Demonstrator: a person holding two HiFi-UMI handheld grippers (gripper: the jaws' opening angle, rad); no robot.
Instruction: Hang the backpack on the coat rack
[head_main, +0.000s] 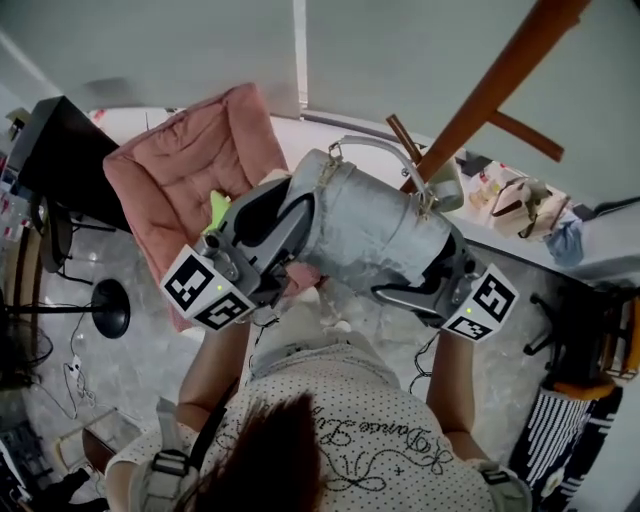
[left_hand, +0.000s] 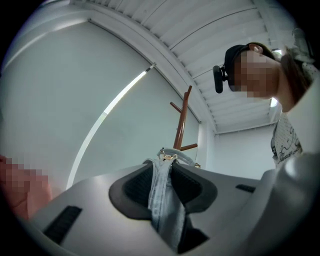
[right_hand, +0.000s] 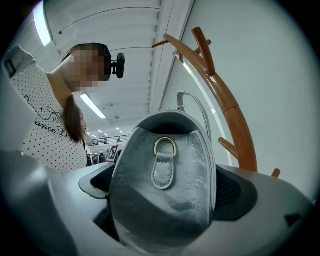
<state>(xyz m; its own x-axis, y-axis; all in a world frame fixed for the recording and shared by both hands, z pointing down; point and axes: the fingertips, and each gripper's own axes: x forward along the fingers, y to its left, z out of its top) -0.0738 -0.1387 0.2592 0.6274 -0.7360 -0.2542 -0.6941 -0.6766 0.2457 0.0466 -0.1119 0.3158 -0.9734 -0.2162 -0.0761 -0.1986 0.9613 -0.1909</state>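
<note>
Nearest, at the bottom of the head view, is the person's dotted shirt (head_main: 340, 420), with both forearms reaching forward. Each hand carries a claw, and the grey backpack (head_main: 365, 230) hangs in the air between the two, in front of the chest and above the floor (head_main: 130, 370).

The left claw (left_hand: 164, 175) is clenched on a narrow, pale grey strap (left_hand: 162, 200) of the backpack. The strap runs up between the two dark pads, which press on it from both sides. Its marker cube (head_main: 215, 290) shows at the lower left of the head view.

The right claw (right_hand: 167, 184) grasps the backpack's body. Its jaws stand wide, one pad on each flank of the grey leather. A stitched tab with a gold ring (right_hand: 164, 160) faces the camera between them.

At the top of the backpack a thin handle loop (head_main: 378, 146) stands upright. Just beyond it is the brown wooden rack (head_main: 495, 85), its pole slanting up to the right in the head view. In the right gripper view the loop sits beside the pole and clear of the pegs. The head view does not show whether it touches the short peg behind it.

Farther left, a pink padded chair (head_main: 185, 165) stands on the floor against the pale wall (head_main: 200, 45). A black round stand base (head_main: 110, 307) lies left of it.
</note>
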